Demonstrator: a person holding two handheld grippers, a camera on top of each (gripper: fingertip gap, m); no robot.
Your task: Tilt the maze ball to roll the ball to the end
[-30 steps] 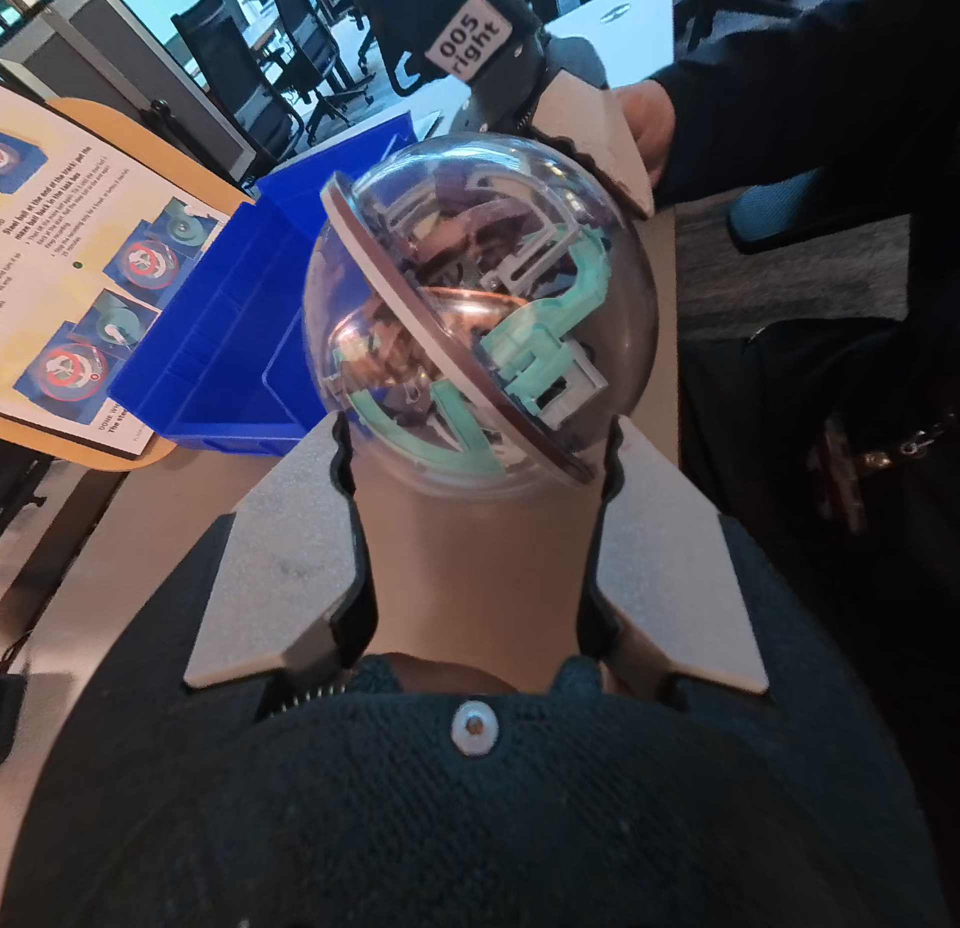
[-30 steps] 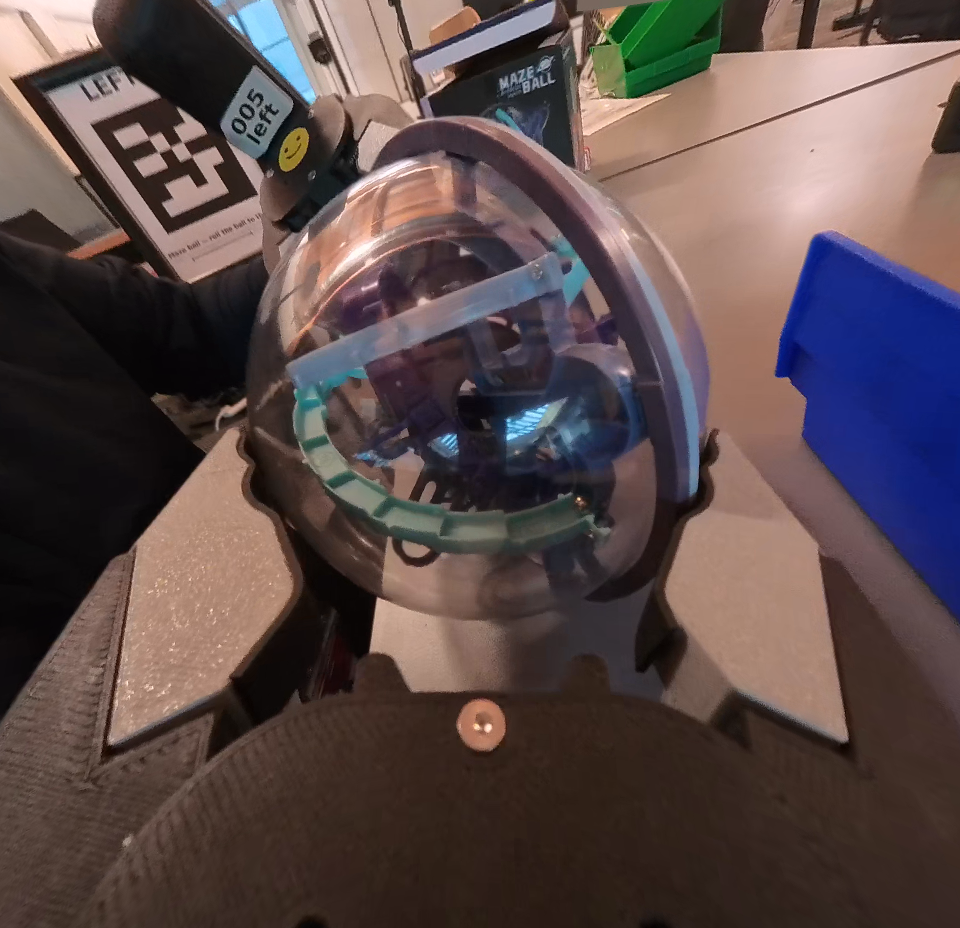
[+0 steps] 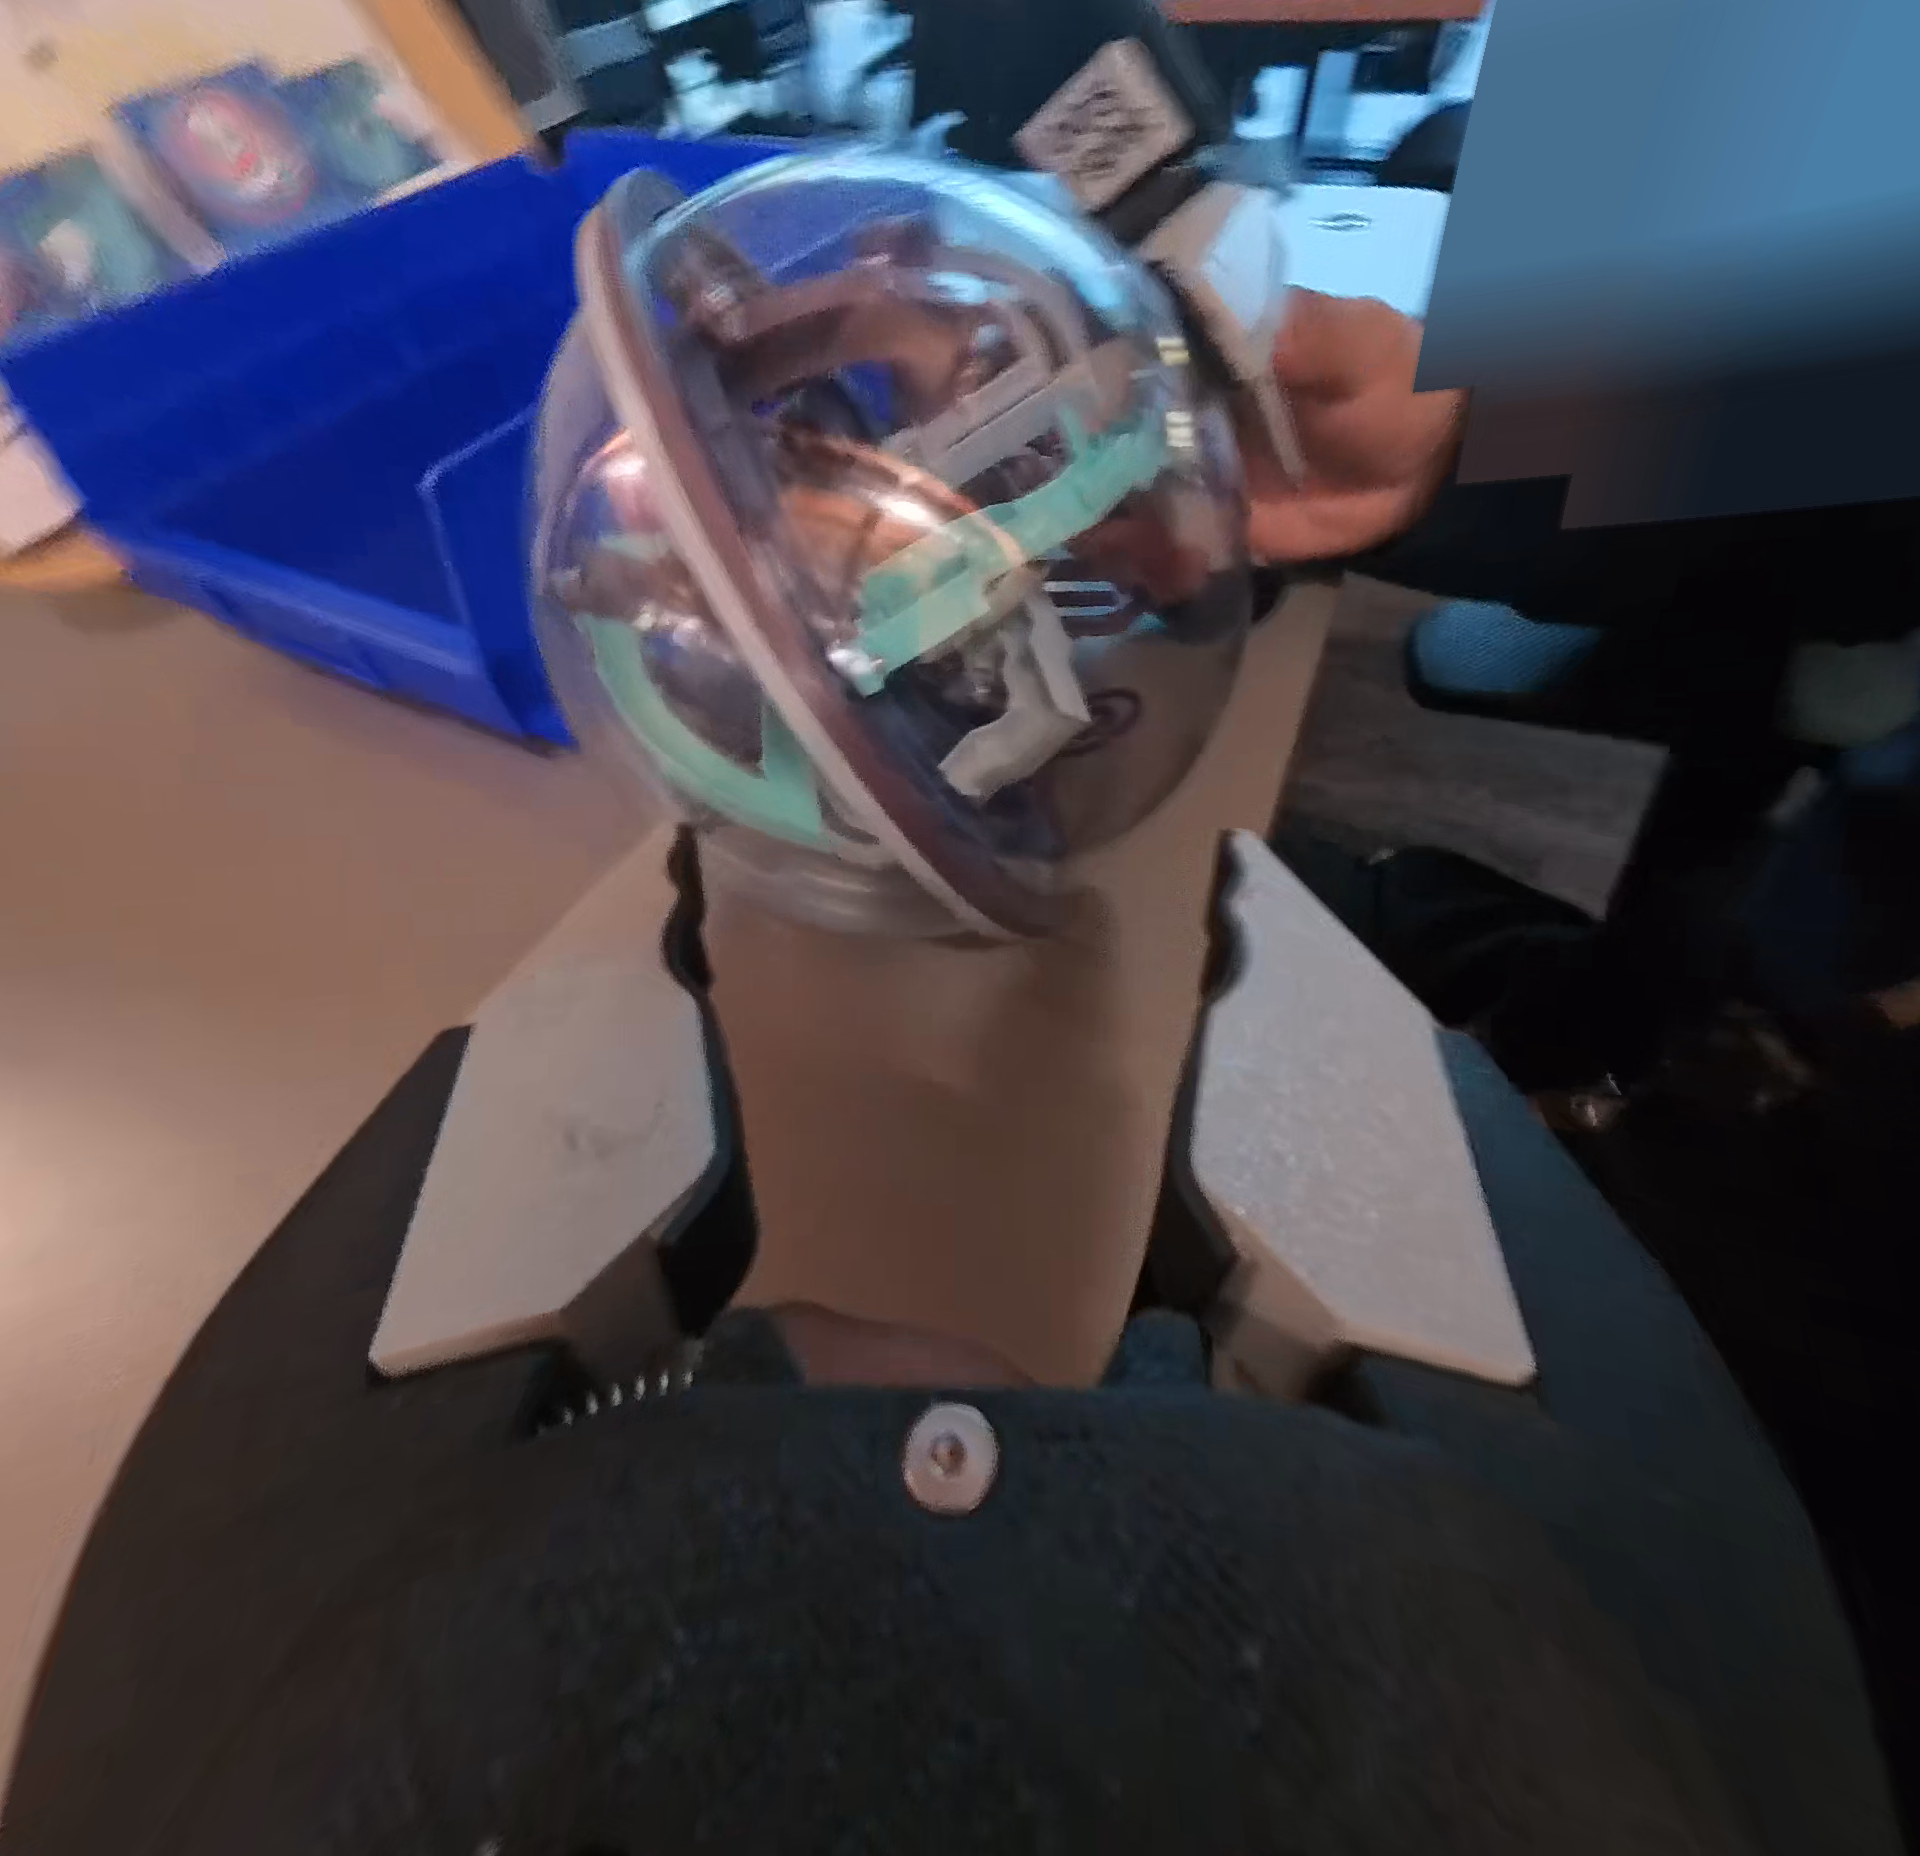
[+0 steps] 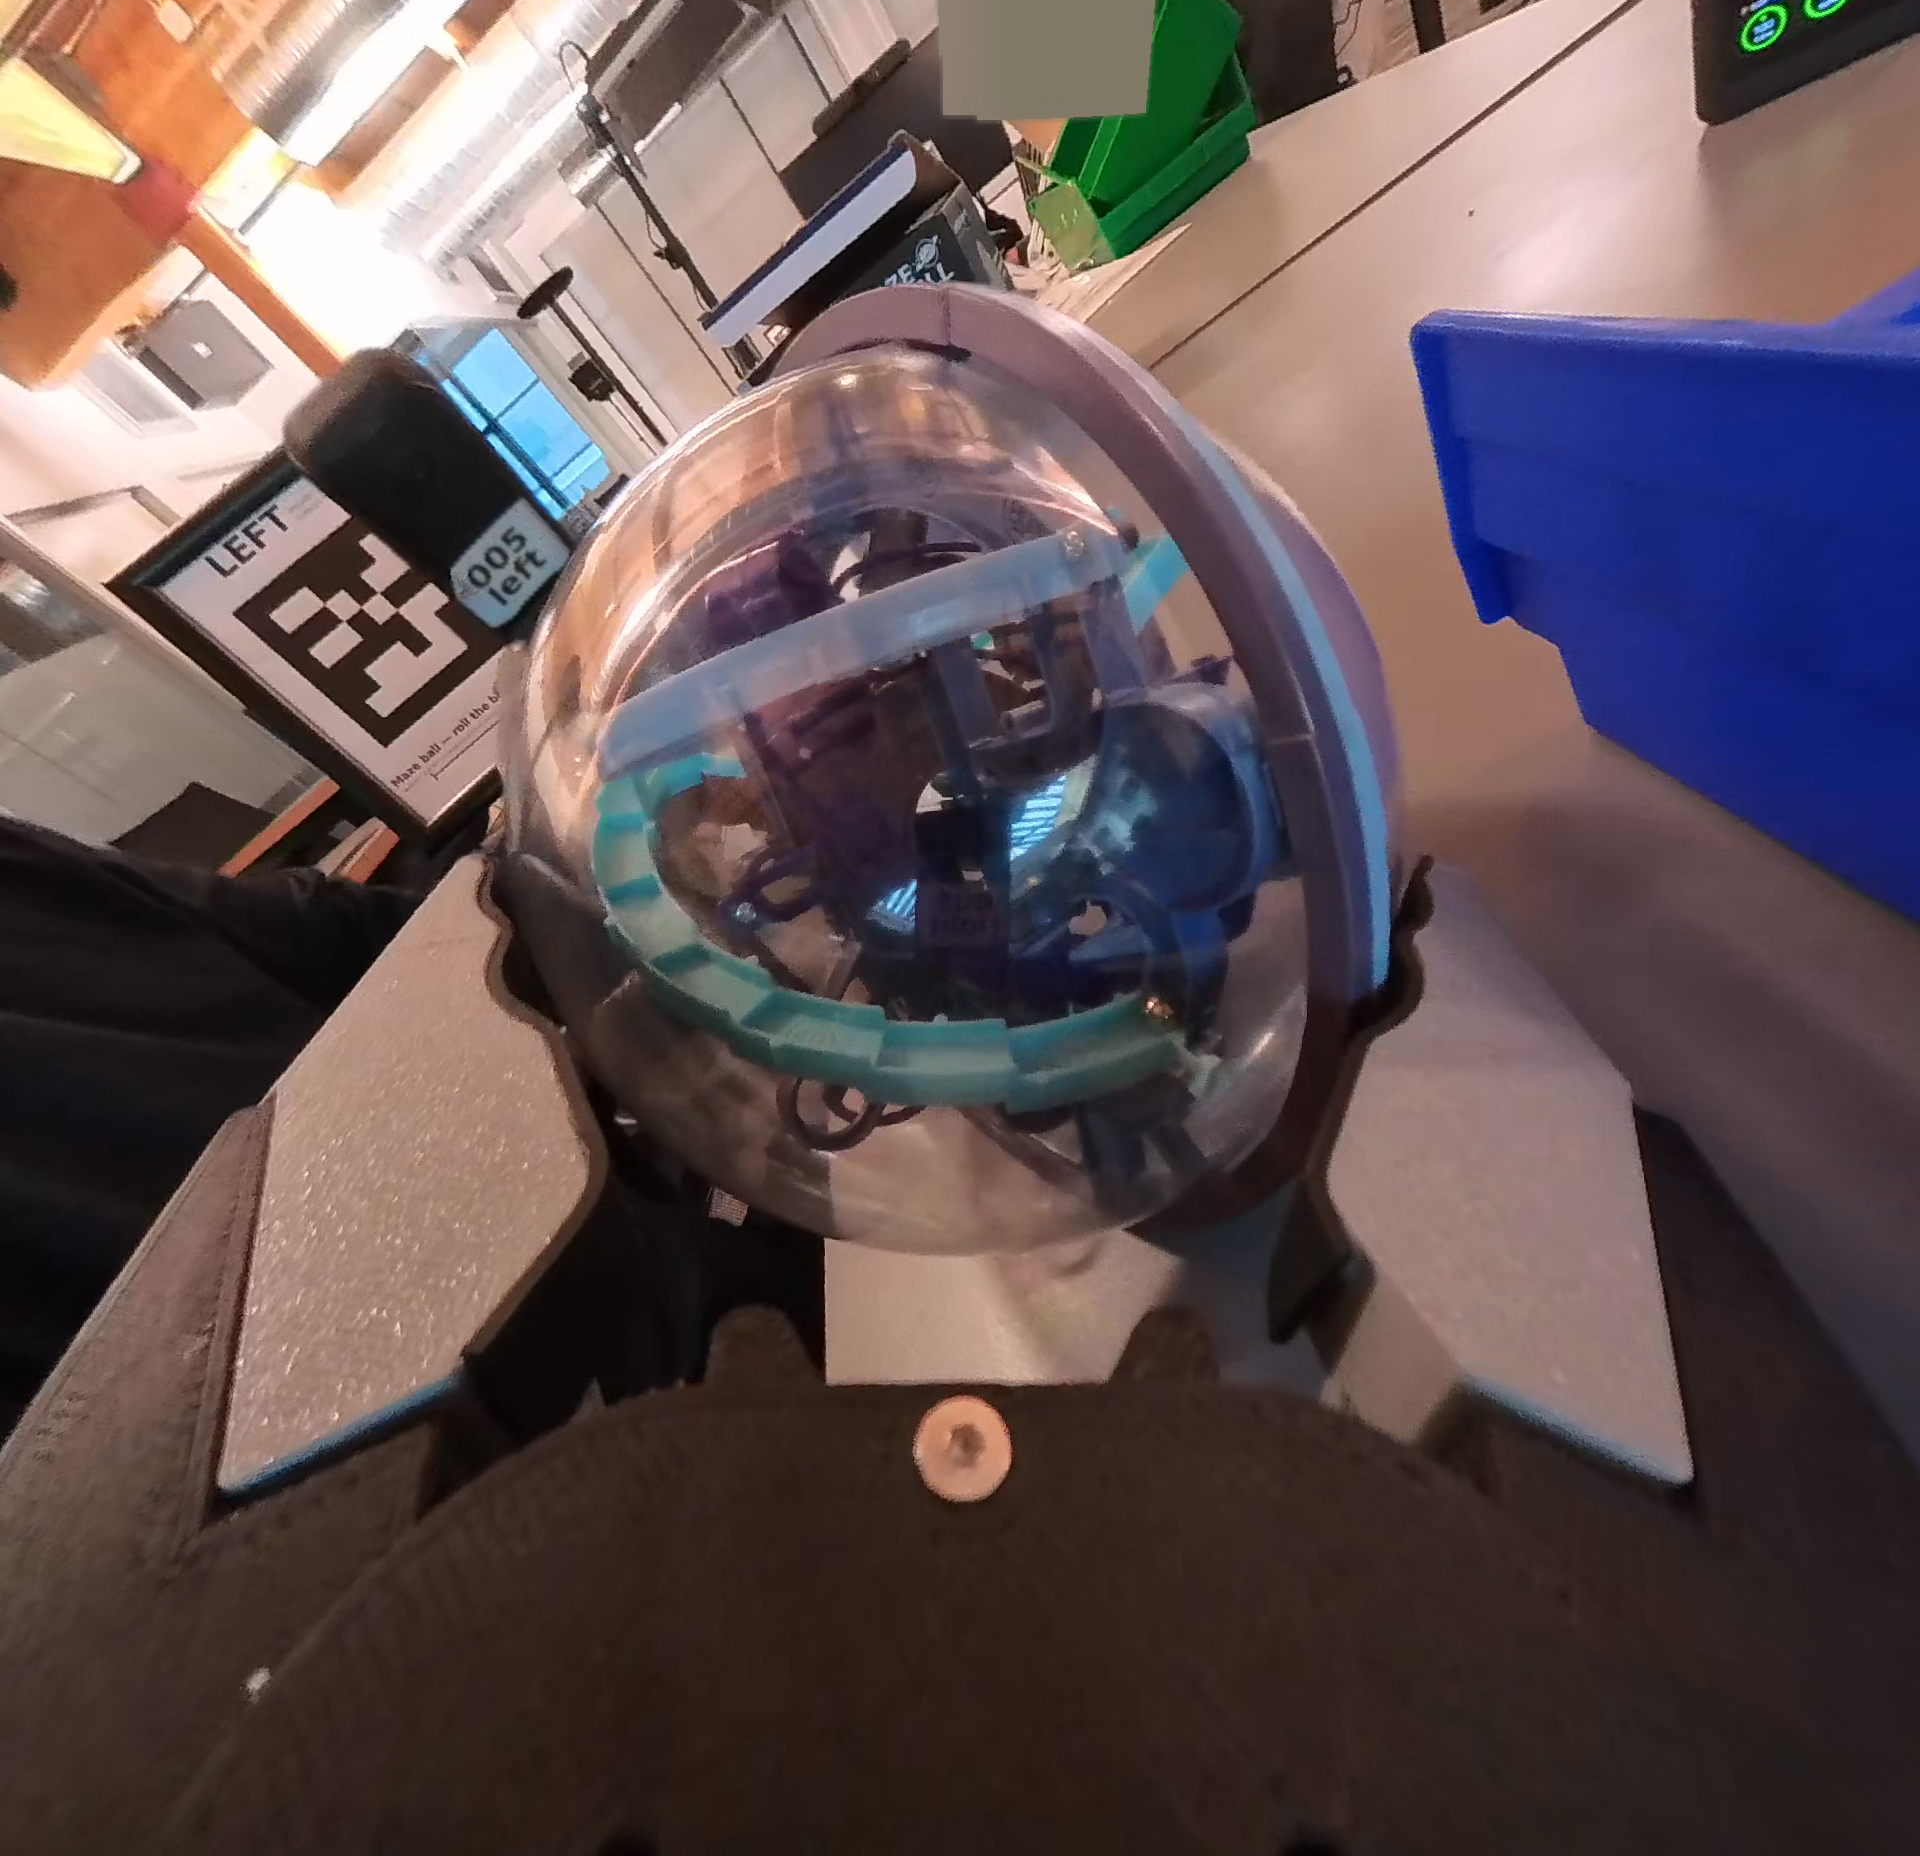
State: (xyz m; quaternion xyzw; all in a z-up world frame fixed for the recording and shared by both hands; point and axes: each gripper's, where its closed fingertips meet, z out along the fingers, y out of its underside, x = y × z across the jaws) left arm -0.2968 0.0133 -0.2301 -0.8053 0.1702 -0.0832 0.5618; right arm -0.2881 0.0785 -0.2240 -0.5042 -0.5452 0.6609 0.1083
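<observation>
The maze ball (image 4: 935,819) is a clear sphere with a grey ring and teal, purple and blue tracks inside. My right gripper (image 4: 945,933) is shut on it, and both pads (image 4: 499,933) press its sides above the table. In the left wrist view the ball (image 3: 883,518) is tilted, just beyond my left gripper (image 3: 956,871). That gripper is open: its left fingertip (image 3: 681,902) is next to the ball's underside, and a gap separates the right fingertip from it. The right gripper's finger (image 3: 1226,279) shows behind the ball. The left gripper's body (image 4: 416,518) shows behind the ball, its fingers hidden.
A blue bin (image 3: 291,404) stands on the tan table (image 3: 208,871) left of the ball, and it shows at the right in the right wrist view (image 4: 1683,559). Farther off are a green bin (image 4: 1153,144), a dark box (image 4: 914,237) and a patterned sign (image 4: 312,622). A person's hand (image 3: 1340,435) is close by.
The ball has tilted with the right gripper, its ring now steeper. It sat against both left fingertips before; now it is clear of the right one. Both views have swung.
</observation>
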